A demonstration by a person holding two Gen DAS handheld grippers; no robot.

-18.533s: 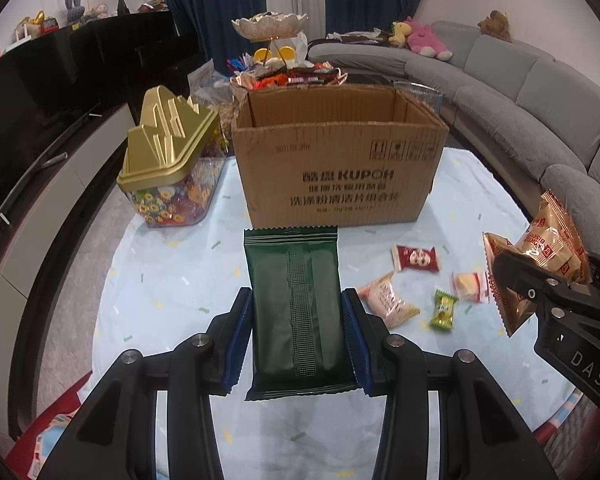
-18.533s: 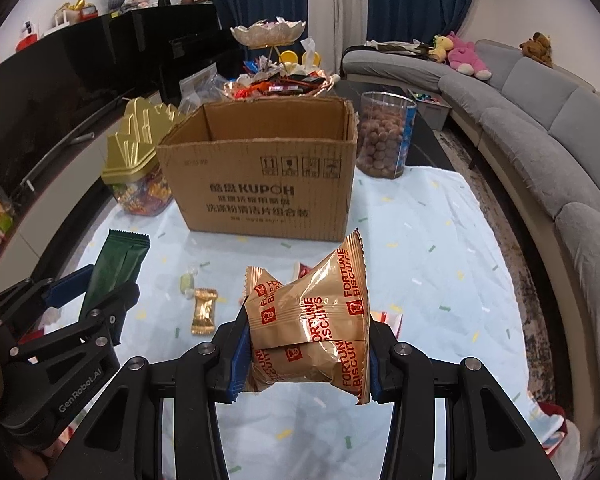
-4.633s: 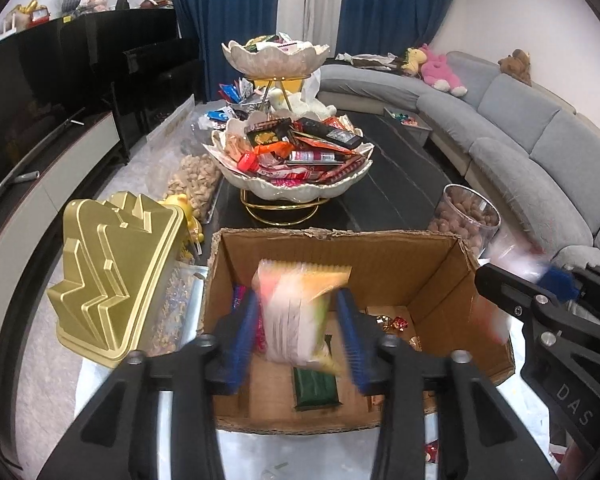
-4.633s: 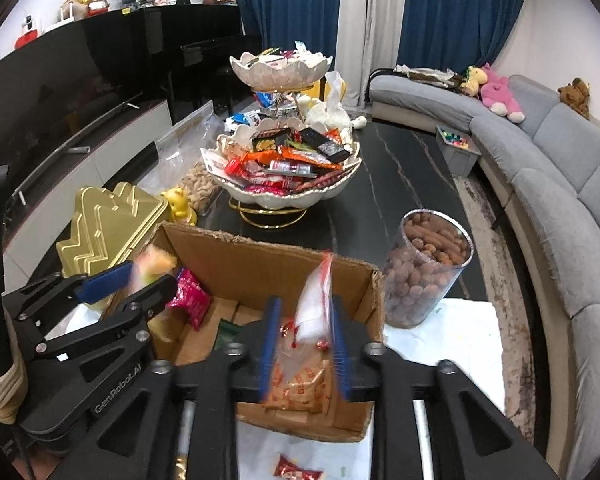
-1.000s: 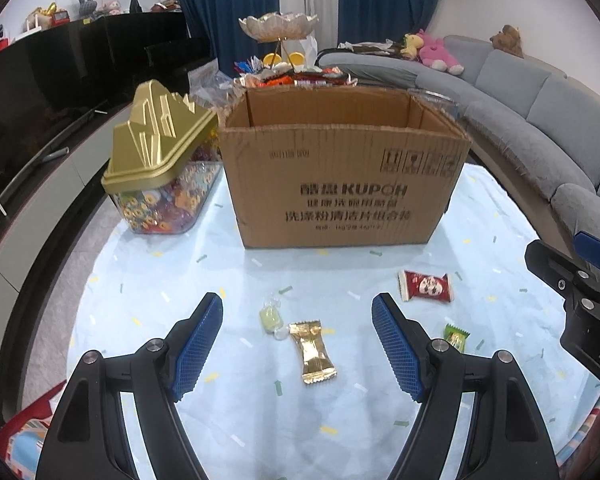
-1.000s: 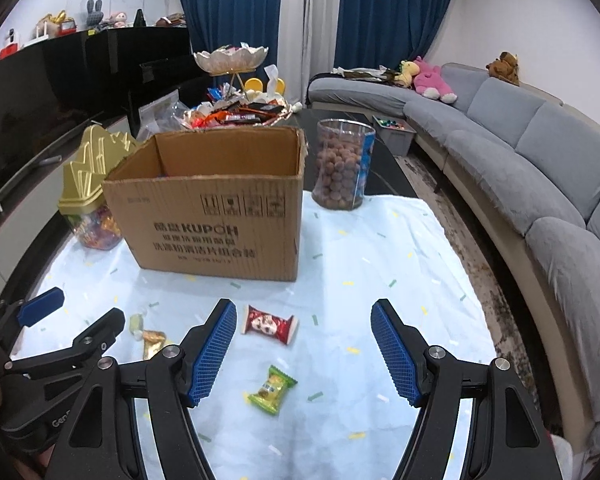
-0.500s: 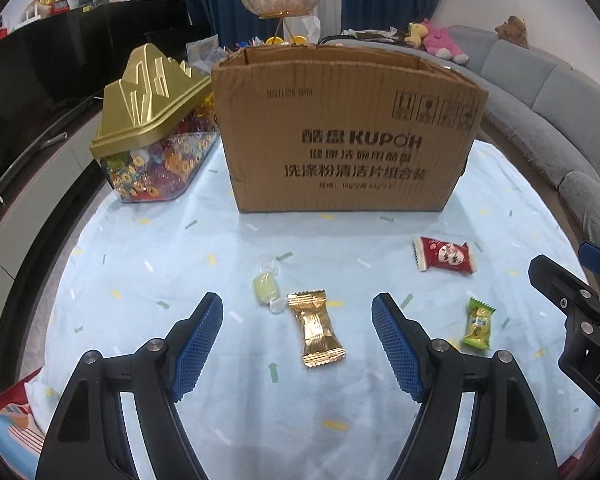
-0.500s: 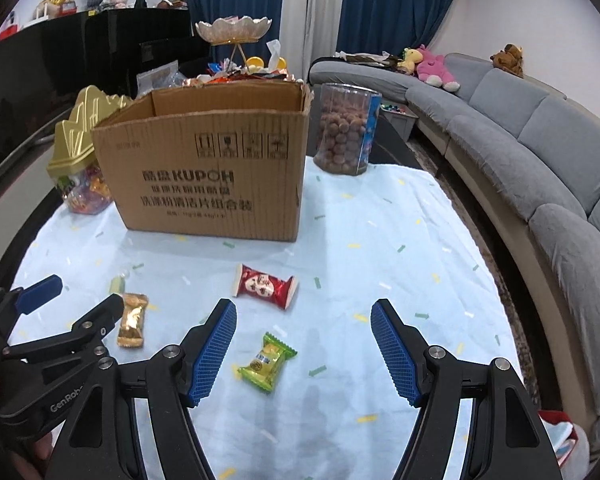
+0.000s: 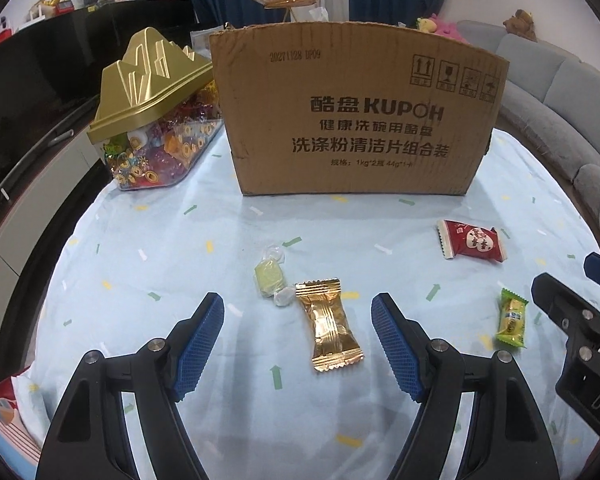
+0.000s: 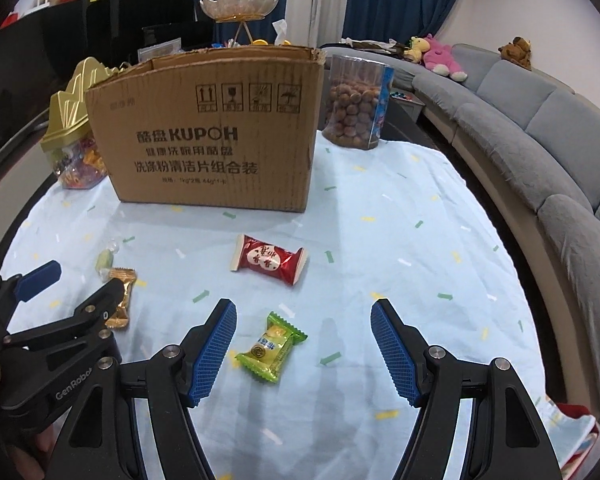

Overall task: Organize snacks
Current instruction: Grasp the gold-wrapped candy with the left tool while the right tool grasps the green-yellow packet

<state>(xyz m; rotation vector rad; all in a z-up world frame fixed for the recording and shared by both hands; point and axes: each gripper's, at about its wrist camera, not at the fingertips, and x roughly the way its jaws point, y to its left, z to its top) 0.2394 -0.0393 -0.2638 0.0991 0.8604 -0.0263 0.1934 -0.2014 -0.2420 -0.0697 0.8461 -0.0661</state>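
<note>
Both claws, released and empty, have dropped from box height toward the desk [image 9: 148,240]: left claw [image 9: 298,340] bracketing the gold-wrapped candy [image 9: 332,326], right claw [image 10: 304,346] the green candy [image 10: 270,346], so next pickups look imminent.

Gold [image 9: 332,326], green [image 10: 271,347], red [image 10: 269,259], pale [image 9: 269,277] wrapped snacks before cardboard box [image 9: 356,120].

Right hand-held gripper [image 10: 303,344] low over counter [image 10: 400,216], jaws wide apart, nothing clamped. Green snack packet [image 10: 271,347] flat between the blue pads, nearer the left pad [image 10: 214,350], not touching. Red candy packet [image 10: 269,259] beyond it, apart. Gold wrapped candy [image 10: 122,294] and pale green candy [image 10: 105,259] at left, partly behind left hand-held gripper [image 10: 76,294], also spread open. Cardboard box [image 10: 210,132] upright at back, open top. Jar of round snacks [image 10: 356,102] just right of box, gold-lidded candy container [image 10: 74,136] left. Grey sofa [image 10: 540,136] along right.
</note>
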